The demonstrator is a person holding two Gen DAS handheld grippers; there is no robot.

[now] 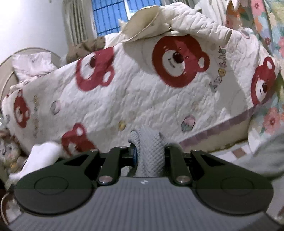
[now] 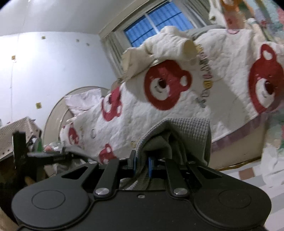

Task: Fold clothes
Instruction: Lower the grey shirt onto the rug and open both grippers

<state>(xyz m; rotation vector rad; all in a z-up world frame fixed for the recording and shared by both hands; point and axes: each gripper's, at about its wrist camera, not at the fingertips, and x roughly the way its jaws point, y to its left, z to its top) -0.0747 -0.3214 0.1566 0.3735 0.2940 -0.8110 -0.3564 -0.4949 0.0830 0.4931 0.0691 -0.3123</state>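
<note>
The left gripper grasps a grey waffle-knit garment between its fingers. The right gripper clenches its hem. A bear-print quilt lies at twelve o'clock.

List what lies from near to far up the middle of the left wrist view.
Left hand-held gripper shut on grey knit garment → bear-print quilt → cream cloth heap → blue window.

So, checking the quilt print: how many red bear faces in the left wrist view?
5 bears: top centre, mid-left, right edge, far left, low by the tool. Others may be hidden.
</note>
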